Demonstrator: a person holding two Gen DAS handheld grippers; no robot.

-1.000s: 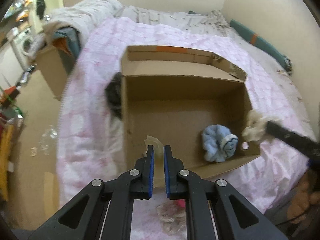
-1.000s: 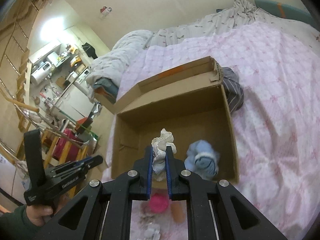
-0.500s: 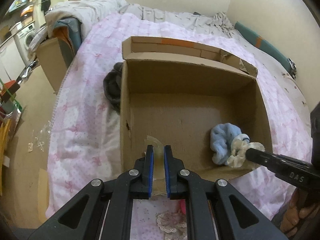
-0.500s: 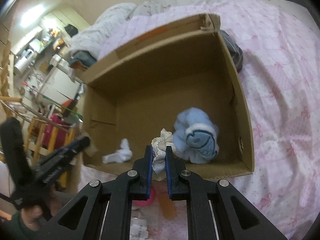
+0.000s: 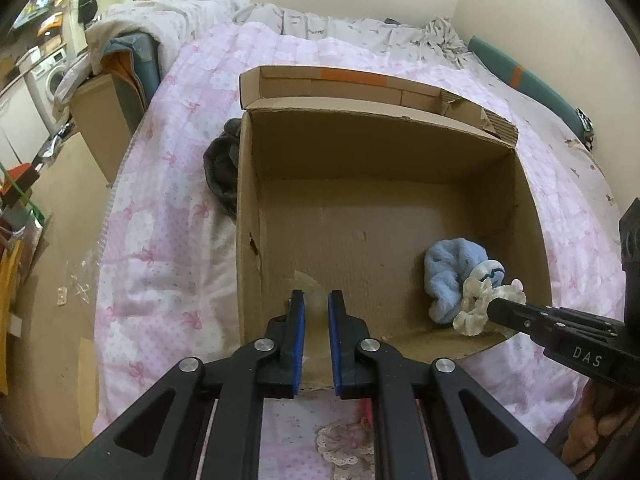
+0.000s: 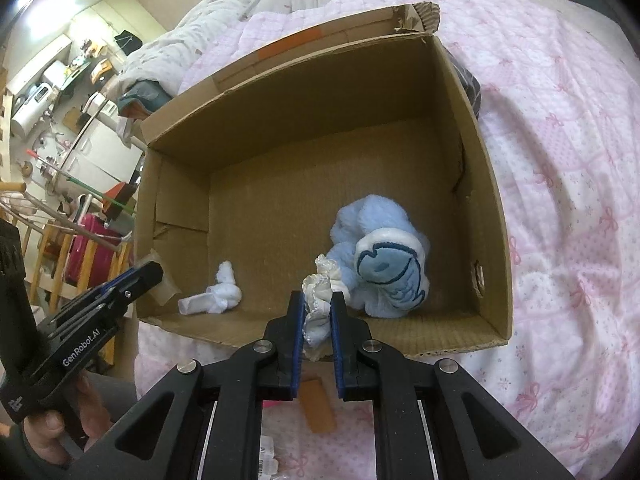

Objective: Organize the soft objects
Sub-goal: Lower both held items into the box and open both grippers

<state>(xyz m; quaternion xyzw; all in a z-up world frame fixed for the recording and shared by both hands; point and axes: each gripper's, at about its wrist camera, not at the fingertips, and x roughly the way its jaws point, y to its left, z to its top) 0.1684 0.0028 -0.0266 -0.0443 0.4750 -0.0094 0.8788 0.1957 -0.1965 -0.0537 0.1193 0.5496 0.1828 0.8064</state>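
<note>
"GenRobot.AI" marks the left hand-held gripper (image 6: 150,276); "DAS" the right hand-held gripper (image 5: 496,307).
</note>
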